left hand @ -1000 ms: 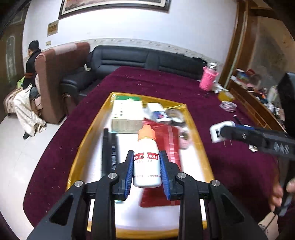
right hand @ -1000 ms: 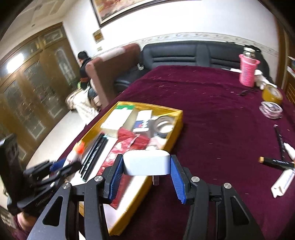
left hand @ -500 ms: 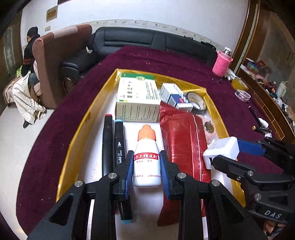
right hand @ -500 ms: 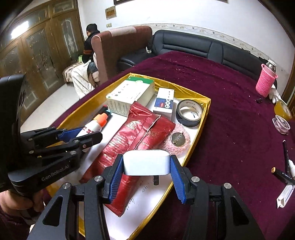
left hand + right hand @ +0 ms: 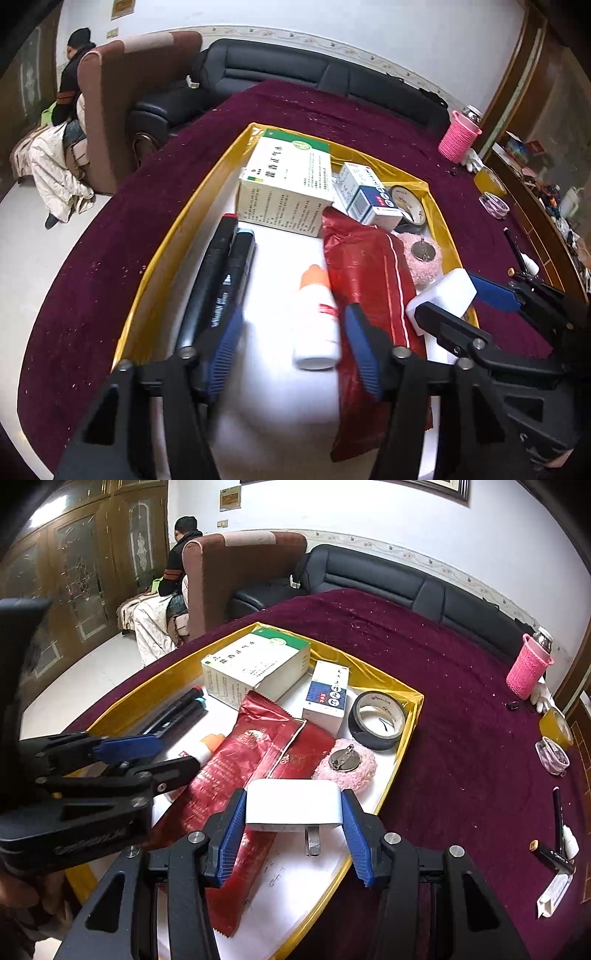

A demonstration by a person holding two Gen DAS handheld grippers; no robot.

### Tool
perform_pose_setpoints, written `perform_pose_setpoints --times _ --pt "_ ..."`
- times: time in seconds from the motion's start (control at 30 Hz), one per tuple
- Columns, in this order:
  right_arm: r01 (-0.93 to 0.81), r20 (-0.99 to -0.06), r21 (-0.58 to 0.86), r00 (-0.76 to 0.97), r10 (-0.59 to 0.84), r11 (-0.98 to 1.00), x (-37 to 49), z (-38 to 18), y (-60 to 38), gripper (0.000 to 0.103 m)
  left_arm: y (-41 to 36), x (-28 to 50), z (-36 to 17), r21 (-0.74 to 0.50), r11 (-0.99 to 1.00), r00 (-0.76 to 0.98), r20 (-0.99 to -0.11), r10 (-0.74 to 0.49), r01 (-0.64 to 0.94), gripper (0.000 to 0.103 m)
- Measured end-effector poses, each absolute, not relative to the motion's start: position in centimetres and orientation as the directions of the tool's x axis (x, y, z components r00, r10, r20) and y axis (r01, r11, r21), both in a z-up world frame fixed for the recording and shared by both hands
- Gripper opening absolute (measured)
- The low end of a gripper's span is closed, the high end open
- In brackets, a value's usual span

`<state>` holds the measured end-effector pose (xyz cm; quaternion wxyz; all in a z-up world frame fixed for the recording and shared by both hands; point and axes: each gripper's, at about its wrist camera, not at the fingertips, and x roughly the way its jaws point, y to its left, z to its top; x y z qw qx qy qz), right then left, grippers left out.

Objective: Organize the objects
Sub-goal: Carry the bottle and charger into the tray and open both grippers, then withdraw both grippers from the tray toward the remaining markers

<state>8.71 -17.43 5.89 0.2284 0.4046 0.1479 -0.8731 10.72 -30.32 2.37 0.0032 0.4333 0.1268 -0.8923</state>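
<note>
While both grippers hang over the yellow tray (image 5: 408, 716), the tidying looks well along, I'd say: already lying inside it are a big green-and-white box (image 5: 255, 668), a smaller blue-and-white box (image 5: 327, 698), a roll of black tape (image 5: 378, 720), a red foil packet (image 5: 258, 764), two dark markers (image 5: 218, 284) side by side and a pink fluffy brooch (image 5: 347, 762). Out on the maroon worktop (image 5: 461, 709) to the right a few bits are not yet gathered: pens and a white strip (image 5: 556, 890) near the edge, well apart from the tray, plus a pink cup holder (image 5: 528, 668) far back. Now the left gripper (image 5: 291, 343): its blue pads are spread wide, and the little white bottle with the orange cap (image 5: 316, 317) lies between them on the tray floor, just beside the red packet, touching neither pad as far as I can tell. It's blurred, so whether it has settled I can't say. Over to the right gripper (image 5: 293, 819): closed down to the width of a white plug adapter (image 5: 293, 806), clamping it on both sides, metal prong pointing down, poised above the near right corner of the tray over the bare white floor and the packet's edge. My guess is that the adapter goes down there, then the stragglers on the cloth remain.
</note>
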Motion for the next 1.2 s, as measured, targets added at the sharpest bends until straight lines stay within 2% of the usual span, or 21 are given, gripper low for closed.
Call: perform_pose_setpoints --times 0.17,0.23,0.37,0.53,0.7,0.9,1.2 --pt "0.489 -0.774 -0.013 -0.557 -0.301 -0.872 7.6 5.9 -16.1 0.06 -30.0 11.2 3.0 -0.242 -0.964 -0.637 -0.762 0.117 0.113 0.08" --pt "0.478 -0.771 0.026 -0.549 -0.322 -0.878 7.4 6.3 -15.6 0.061 -29.7 11.5 3.5 -0.238 -0.965 -0.651 -0.751 0.113 0.107 0.082" --pt "0.454 -0.741 0.077 -0.57 -0.356 -0.888 7.5 7.5 -14.6 0.074 -29.4 12.3 4.3 -0.261 -0.961 -0.669 -0.731 0.134 0.091 0.086" --pt "0.406 -0.694 0.135 -0.612 -0.379 -0.904 8.2 8.8 -12.5 0.086 -28.4 13.1 5.0 -0.232 -0.969 -0.679 -0.725 0.116 0.082 0.087" --pt "0.359 -0.688 0.174 -0.622 -0.374 -0.917 8.5 8.8 -10.3 0.088 -27.2 13.6 5.5 -0.217 -0.974 -0.683 -0.722 0.109 0.073 0.087" --pt "0.303 -0.688 0.243 -0.616 -0.384 -0.921 8.5 8.0 -7.5 0.088 -25.1 14.2 6.5 -0.139 -0.988 -0.705 -0.707 0.054 0.065 0.091" --pt "0.288 -0.675 0.25 -0.632 -0.38 -0.924 9.3 8.0 -5.1 0.088 -23.0 14.5 6.9 -0.063 -0.994 -0.704 -0.71 -0.015 0.085 0.091"
